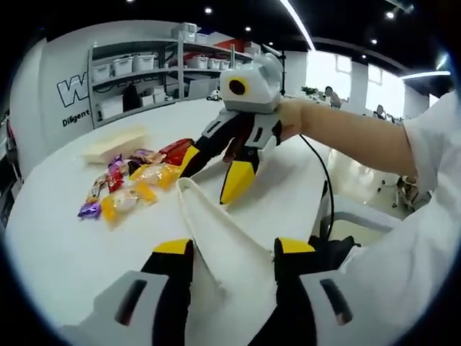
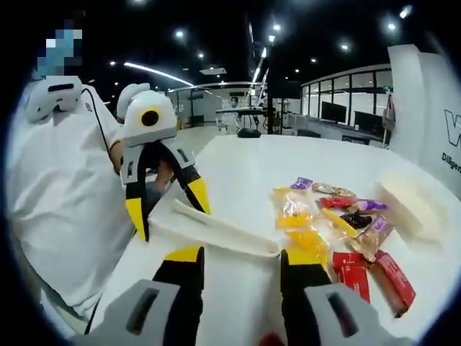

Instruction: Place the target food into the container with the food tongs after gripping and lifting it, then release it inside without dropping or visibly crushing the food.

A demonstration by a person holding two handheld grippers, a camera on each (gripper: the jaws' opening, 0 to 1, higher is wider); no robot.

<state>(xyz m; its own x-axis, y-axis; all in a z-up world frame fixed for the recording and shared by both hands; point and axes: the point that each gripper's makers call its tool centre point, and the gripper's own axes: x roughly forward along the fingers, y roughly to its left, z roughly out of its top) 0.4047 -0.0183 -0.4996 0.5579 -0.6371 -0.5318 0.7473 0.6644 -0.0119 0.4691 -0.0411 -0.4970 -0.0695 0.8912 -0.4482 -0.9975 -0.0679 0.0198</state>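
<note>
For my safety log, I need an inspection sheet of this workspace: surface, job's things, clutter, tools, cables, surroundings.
Surface: white table.
Job's things: wrapped snacks in a pile; pale box behind them; white bag near the table edge.
Clutter: nothing seen.
Tools: left tool open, right tool open; the bag's rim lies between the jaws of each.
Cables: black cable hangs from the right tool.
Surroundings: shelves with bins; a person's white sleeve.

Black gripper (image 1: 234, 252) jaws, yellow tips, grey housings; person's white, seemingly short sleeve (image 1: 432, 137).
</note>
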